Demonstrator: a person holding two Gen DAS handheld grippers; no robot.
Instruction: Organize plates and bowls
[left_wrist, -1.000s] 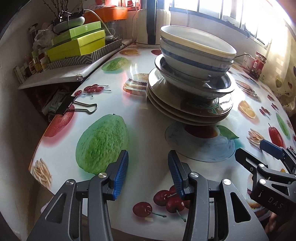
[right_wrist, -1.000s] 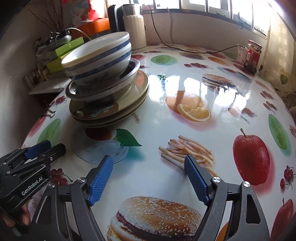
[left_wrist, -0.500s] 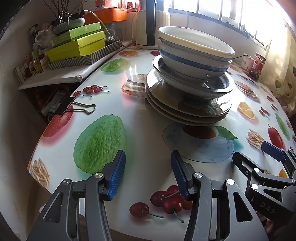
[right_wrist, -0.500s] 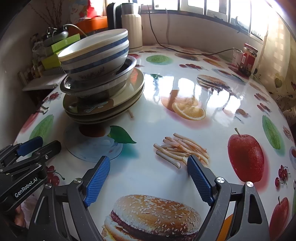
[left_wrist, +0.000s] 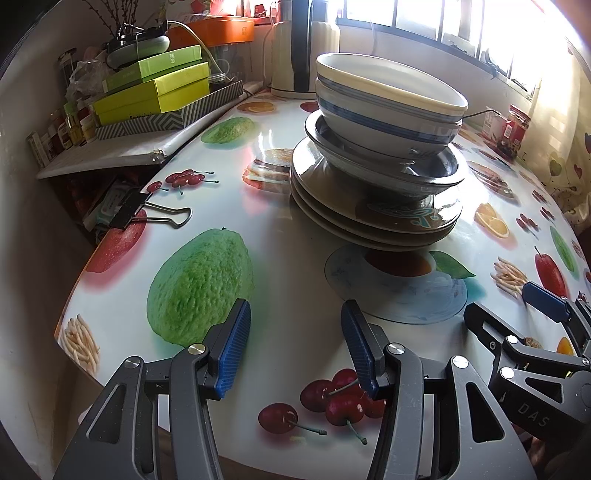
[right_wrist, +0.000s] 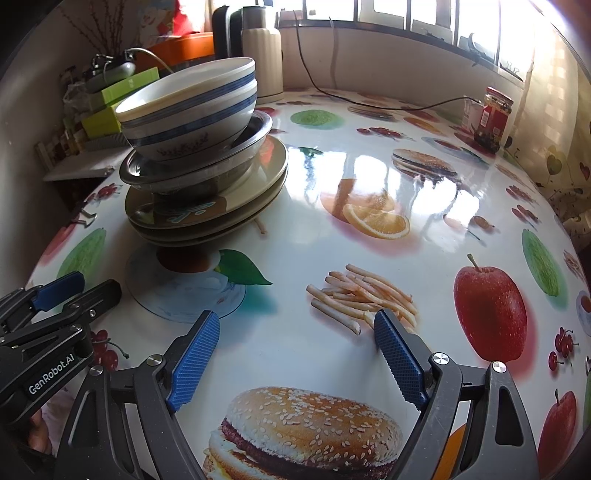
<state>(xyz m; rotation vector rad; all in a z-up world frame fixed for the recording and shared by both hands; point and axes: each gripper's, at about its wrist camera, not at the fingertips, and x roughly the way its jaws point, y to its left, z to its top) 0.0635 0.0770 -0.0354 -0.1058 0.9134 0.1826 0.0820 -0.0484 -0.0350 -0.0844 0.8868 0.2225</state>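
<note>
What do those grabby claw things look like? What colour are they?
Both look alike. The left gripper and the right gripper have dark grey frames with triangle-shaped holes and shiny silver bolts. The jaws end in bright blue pads with a bumpy ribbed grip. White letters on the left one's side say "GenRobot.AI", and the right one's side shows "DAS". No cables or sleeves show.

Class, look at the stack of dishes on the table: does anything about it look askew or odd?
Yes. The blue-striped bowls sit tilted and off-centre in the metal bowl, atop the plates, so the stack leans.
</note>
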